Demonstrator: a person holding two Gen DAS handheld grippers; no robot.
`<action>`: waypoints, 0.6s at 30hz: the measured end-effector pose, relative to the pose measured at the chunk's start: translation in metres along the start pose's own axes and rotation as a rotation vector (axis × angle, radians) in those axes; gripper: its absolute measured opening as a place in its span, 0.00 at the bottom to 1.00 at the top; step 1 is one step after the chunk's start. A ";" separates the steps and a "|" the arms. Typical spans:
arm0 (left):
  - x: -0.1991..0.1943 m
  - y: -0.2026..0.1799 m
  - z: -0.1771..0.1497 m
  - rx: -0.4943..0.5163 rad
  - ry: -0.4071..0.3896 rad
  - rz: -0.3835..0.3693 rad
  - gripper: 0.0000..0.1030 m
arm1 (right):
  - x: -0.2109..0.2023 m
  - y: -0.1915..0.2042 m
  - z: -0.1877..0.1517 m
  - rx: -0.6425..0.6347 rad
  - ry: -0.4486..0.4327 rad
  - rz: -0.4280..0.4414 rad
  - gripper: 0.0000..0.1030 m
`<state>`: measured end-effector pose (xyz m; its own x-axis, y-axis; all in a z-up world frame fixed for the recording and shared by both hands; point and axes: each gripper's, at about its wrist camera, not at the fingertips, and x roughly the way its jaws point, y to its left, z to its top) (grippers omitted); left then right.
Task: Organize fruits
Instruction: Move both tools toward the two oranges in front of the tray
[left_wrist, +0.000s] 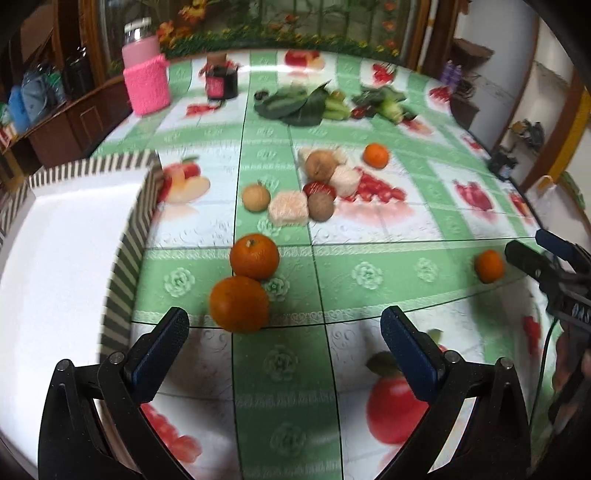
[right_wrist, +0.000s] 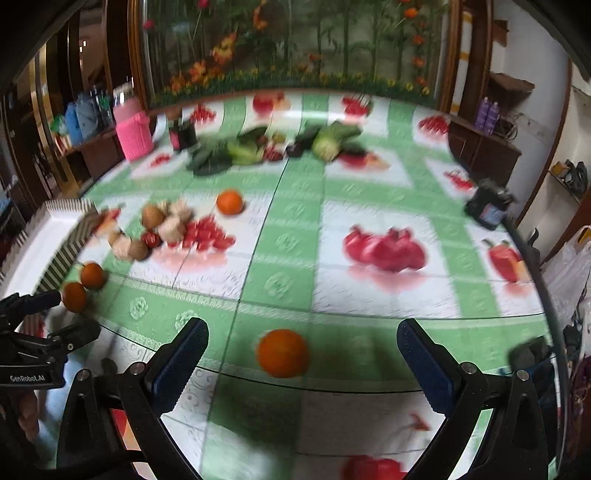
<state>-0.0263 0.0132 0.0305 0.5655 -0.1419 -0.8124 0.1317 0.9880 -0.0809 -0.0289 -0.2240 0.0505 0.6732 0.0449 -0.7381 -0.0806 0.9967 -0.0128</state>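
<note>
1. Left gripper (left_wrist: 284, 328): released, jaws wide apart and empty, above the tablecloth (left_wrist: 369, 258). Two oranges touch each other just ahead: the near orange (left_wrist: 239, 304) at 11 o'clock of the fingertips, the second orange (left_wrist: 254, 256) behind it.
2. Striped box (left_wrist: 125, 258): at 9 o'clock in the left wrist view, white inside, just beside the two oranges.
3. Right gripper (right_wrist: 303, 339): released, jaws wide apart, nothing grasped. A single orange (right_wrist: 283, 353) lies on the table between the fingers, touching neither.
4. Fruit cluster (left_wrist: 317, 184): brown and pale fruits at 12 o'clock, with another orange (left_wrist: 376, 155) near it.
5. Leafy vegetables (left_wrist: 295, 105): far side, beside a pink jar (left_wrist: 146, 77).
</note>
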 end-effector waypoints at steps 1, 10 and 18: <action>-0.006 0.001 0.001 0.001 -0.009 -0.013 1.00 | -0.006 -0.007 0.001 0.015 -0.014 0.006 1.00; -0.027 0.016 0.011 0.060 -0.034 -0.049 1.00 | -0.029 -0.033 -0.001 0.078 -0.040 0.093 0.98; -0.014 0.016 0.005 0.099 -0.011 -0.054 0.93 | -0.016 0.007 -0.002 -0.013 -0.006 0.157 0.94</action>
<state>-0.0282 0.0310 0.0438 0.5641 -0.1955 -0.8022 0.2417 0.9681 -0.0660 -0.0415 -0.2181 0.0607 0.6557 0.2003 -0.7279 -0.1946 0.9764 0.0935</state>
